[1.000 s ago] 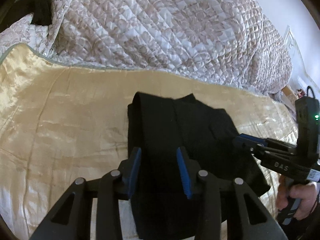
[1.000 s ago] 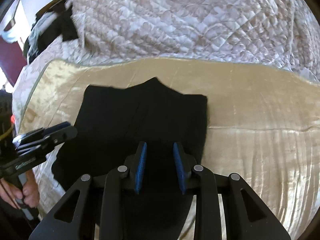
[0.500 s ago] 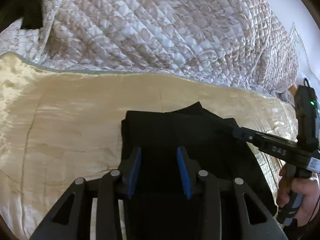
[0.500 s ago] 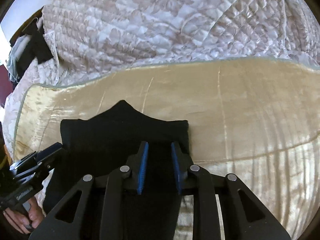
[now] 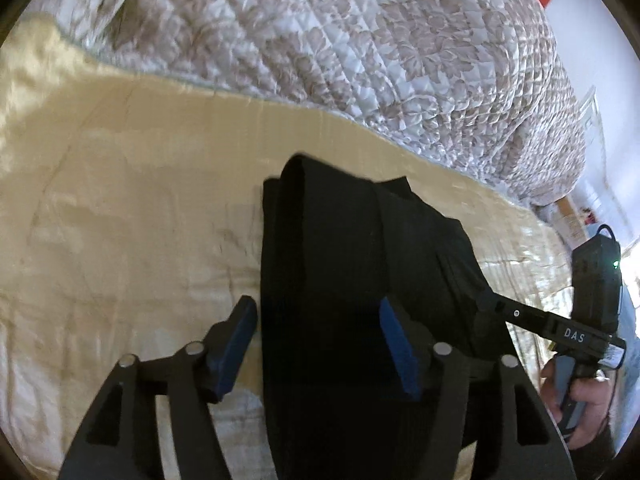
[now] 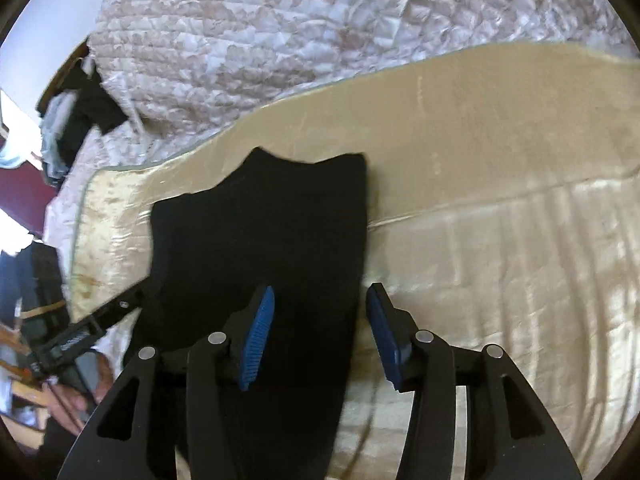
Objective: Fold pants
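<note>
Black pants [image 5: 360,264] lie folded on a cream satin sheet [image 5: 140,208], also seen in the right wrist view [image 6: 260,240]. My left gripper [image 5: 318,336] is open, its blue pads straddling the pants' left edge near the front. My right gripper [image 6: 320,322] is open, its pads straddling the pants' right edge. Neither holds cloth. The right gripper also shows at the right of the left wrist view [image 5: 486,304]. The left gripper shows at the left of the right wrist view [image 6: 132,300].
A quilted floral bedspread [image 5: 360,40] is bunched behind the sheet. A pile of clothes [image 6: 76,120] lies at the far left of the bed. A wall [image 5: 600,40] and boxes stand at the right.
Both grippers have opened wider, from narrow gaps over the pants to wide jaws straddling its side edges. The views have shifted outward a little.
</note>
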`<control>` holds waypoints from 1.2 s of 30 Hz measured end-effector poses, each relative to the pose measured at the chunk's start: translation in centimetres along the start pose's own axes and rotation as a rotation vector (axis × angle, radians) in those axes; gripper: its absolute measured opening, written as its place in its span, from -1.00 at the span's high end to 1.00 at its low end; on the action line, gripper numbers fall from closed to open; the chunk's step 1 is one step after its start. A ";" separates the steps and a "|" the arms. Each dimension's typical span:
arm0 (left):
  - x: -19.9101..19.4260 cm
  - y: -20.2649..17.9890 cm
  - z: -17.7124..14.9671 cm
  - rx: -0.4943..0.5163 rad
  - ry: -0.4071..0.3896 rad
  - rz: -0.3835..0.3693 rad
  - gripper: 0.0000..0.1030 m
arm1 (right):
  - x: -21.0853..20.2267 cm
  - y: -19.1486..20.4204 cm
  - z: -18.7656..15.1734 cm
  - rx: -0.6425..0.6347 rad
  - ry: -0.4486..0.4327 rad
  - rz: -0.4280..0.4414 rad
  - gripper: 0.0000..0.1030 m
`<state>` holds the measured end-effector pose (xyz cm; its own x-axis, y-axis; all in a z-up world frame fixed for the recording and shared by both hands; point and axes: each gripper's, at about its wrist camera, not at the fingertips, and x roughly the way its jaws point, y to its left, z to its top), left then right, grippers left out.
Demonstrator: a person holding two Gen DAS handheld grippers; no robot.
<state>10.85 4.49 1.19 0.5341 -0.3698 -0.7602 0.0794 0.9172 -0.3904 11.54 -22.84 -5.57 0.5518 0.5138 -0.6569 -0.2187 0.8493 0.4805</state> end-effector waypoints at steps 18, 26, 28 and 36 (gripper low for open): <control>0.3 -1.2 0.4 0.009 -0.071 -0.033 0.24 | 1.2 1.5 0.0 -0.029 -0.023 -0.005 0.46; -1.3 -3.6 1.3 0.065 -0.111 -0.031 0.56 | -0.7 2.5 0.6 -0.028 -0.097 0.063 0.66; -2.0 -4.0 2.0 0.080 -0.130 -0.034 0.57 | -1.4 3.2 1.2 -0.026 -0.127 0.100 0.72; -2.9 -2.1 6.3 0.121 -0.177 0.080 0.43 | 1.1 5.6 4.0 -0.066 -0.133 0.132 0.71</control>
<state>14.46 4.54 7.52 0.6813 -0.2734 -0.6790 0.1257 0.9575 -0.2595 14.14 -18.07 -1.27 0.6156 0.6044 -0.5057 -0.3462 0.7839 0.5154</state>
